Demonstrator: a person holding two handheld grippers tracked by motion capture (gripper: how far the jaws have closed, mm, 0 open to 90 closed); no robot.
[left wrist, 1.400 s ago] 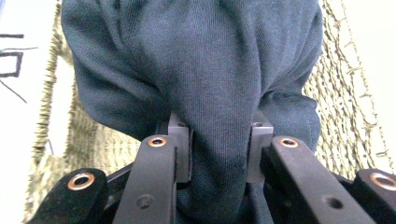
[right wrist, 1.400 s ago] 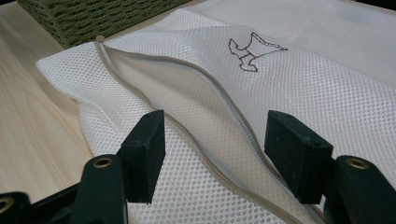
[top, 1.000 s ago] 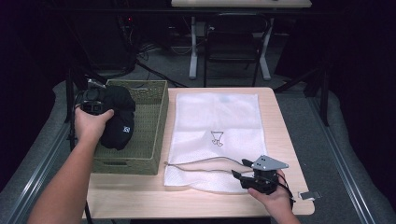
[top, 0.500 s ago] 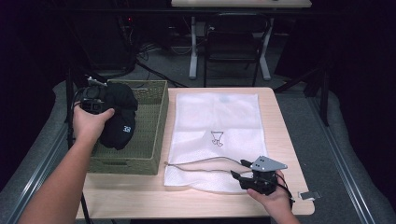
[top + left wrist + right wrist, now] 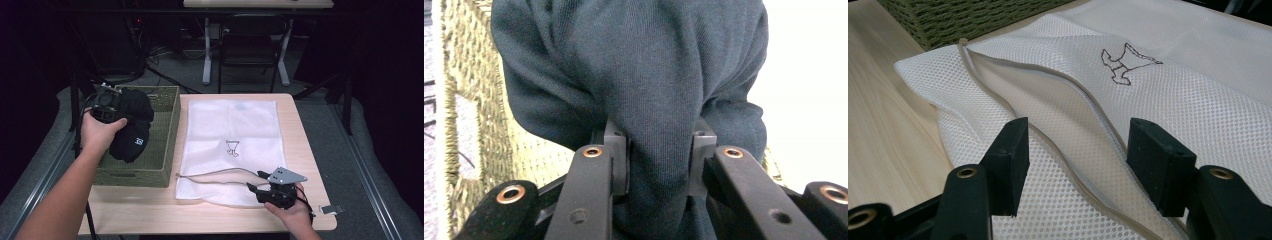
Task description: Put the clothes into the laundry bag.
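While the left gripper (image 5: 111, 106) clamps a dark garment (image 5: 131, 131) above the basket (image 5: 165, 127), the right gripper (image 5: 1075, 150), jaws apart, apparently straddles the mesh bag's (image 5: 235, 125) open zip.
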